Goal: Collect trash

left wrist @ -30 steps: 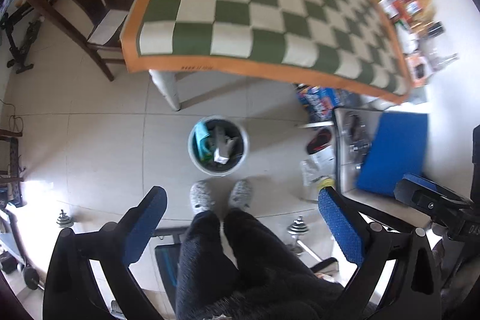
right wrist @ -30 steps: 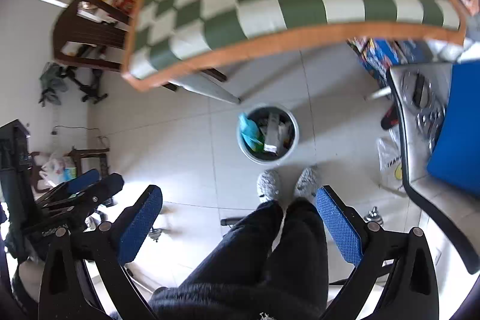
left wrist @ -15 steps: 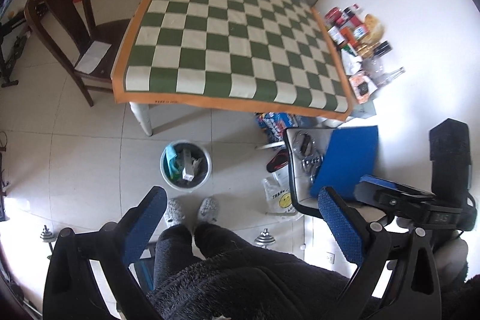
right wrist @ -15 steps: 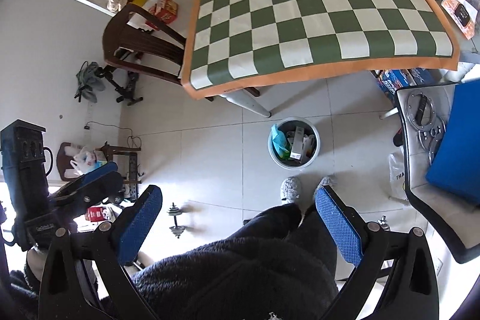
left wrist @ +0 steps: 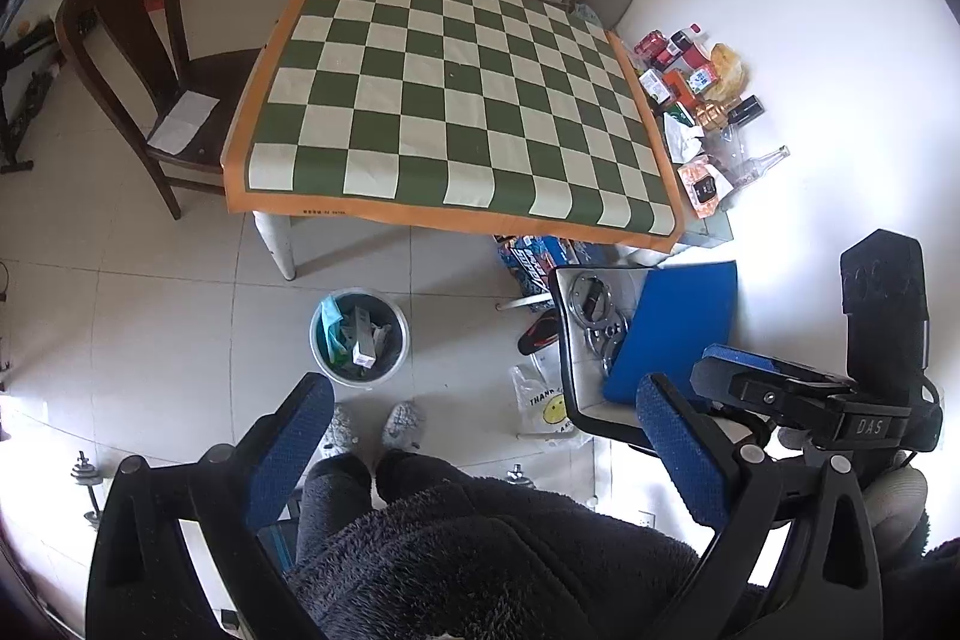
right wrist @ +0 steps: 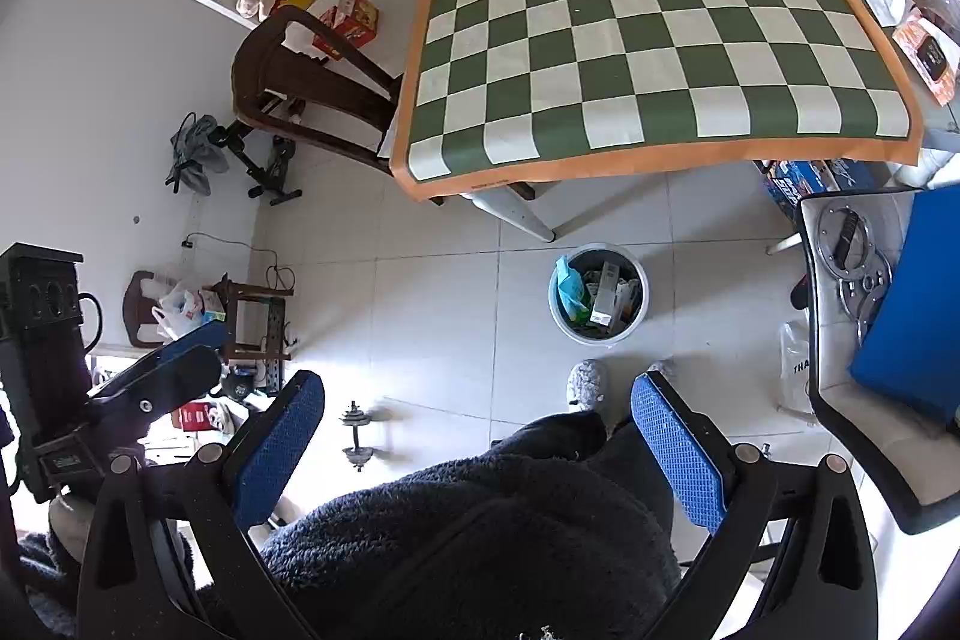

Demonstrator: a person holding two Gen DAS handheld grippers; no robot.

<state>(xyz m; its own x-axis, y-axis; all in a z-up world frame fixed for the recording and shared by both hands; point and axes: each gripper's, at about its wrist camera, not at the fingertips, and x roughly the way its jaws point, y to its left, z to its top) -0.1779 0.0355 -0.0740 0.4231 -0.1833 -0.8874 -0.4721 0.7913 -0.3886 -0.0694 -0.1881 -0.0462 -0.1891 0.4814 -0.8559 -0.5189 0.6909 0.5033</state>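
Left claw [left wrist: 480,436] and right claw [right wrist: 480,430] gape empty, high above bin [left wrist: 359,337].

Both grippers [left wrist: 480,436] [right wrist: 480,430] empty, jaws wide.

This is a lived-in room of a home. A table covered with a green-and-cream checked cloth with an orange border [left wrist: 456,100] stands on pale glossy floor tiles [left wrist: 150,292], a dark wooden dining chair [left wrist: 150,58] pulled beside it. Food packets and bottles [left wrist: 696,94] crowd the wall side, a small dumbbell [right wrist: 358,436] lies on the floor, and a round grey waste bin full of wrappers [left wrist: 359,334] sits near fluffy grey slippers [left wrist: 403,421].
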